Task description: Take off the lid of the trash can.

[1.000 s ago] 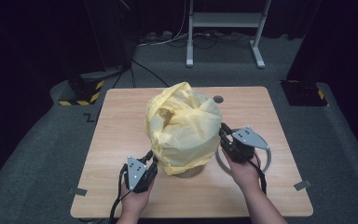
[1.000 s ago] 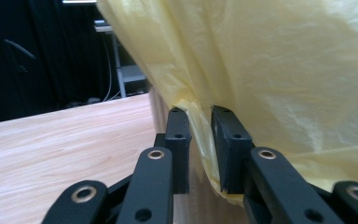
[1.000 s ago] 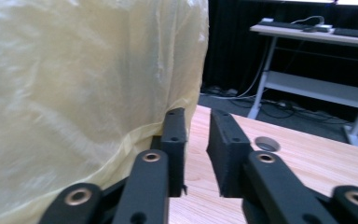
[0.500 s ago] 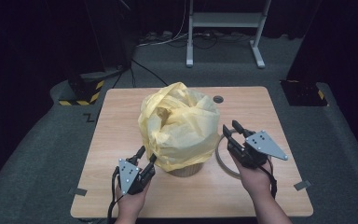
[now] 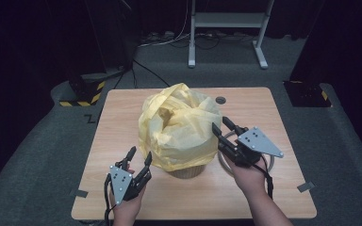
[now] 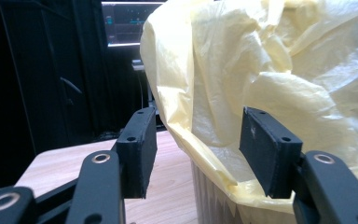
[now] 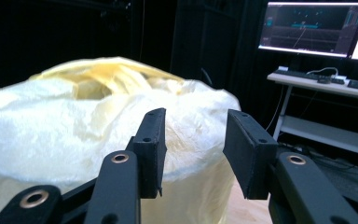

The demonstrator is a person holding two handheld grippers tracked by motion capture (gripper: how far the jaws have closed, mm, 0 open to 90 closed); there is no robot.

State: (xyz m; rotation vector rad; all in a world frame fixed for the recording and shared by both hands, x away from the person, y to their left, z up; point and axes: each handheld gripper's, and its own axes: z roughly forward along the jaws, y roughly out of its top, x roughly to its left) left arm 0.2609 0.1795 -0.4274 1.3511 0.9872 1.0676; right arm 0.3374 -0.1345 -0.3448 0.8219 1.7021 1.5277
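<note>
- Dark curtains and grey carpet ring the wooden worktop; a metal stand sits at the top centre of the high view.
- At the frame's middle, a yellow bin liner billows over a small ribbed bin, its hem folded down around the rim.
- Lower left, the left hand-held gripper has just been opening; its jaws stand apart, the liner's hem between them but unpressed.
- Right of centre, the right hand-held gripper has also just been opening, jaws apart beside the liner, gripping nothing.
- The liner-fitting step looks close to done; next probably calls for backing off or re-pinching the hem to tidy it.
</note>
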